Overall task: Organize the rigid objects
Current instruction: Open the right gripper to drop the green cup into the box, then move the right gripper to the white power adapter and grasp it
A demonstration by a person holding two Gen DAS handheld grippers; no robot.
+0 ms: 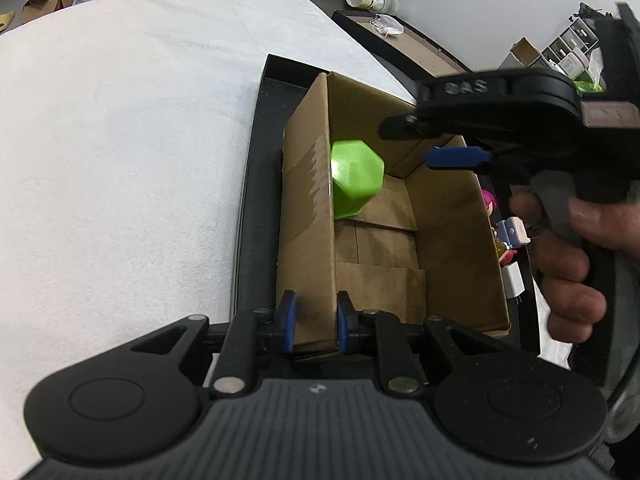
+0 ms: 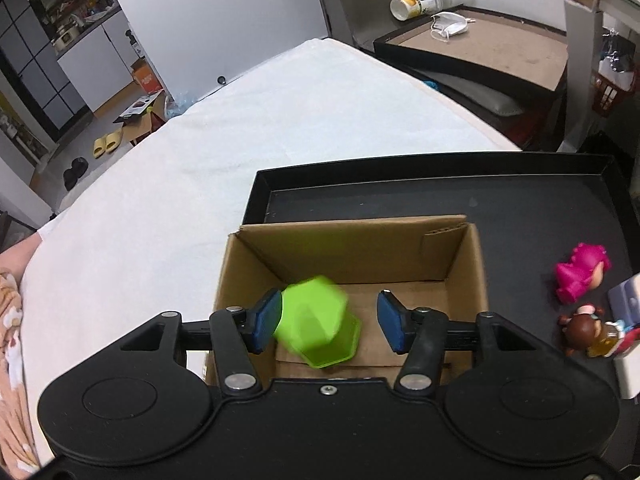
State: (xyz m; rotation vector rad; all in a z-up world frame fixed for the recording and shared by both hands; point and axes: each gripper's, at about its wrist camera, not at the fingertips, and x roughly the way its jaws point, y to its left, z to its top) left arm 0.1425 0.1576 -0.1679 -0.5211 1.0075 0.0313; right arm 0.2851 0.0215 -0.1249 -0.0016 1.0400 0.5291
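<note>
A broad surface covered in white textured cloth [image 2: 248,128] carried everything. Directly on it lay a shallow black rectangular tray [image 2: 460,168], set at the cloth's near right part, its far rim running close to the cloth's right edge. To the left of the tray and beyond its far rim, only white cloth showed.

Bright green faceted plastic cup [image 2: 318,322]; plain brown corrugated cardboard box [image 2: 352,248]; matte black shallow tray [image 2: 440,196]; white textured tablecloth [image 2: 240,128]; magenta-haired toy figurine [image 2: 582,272]; blue gripper pads [image 2: 390,322].
</note>
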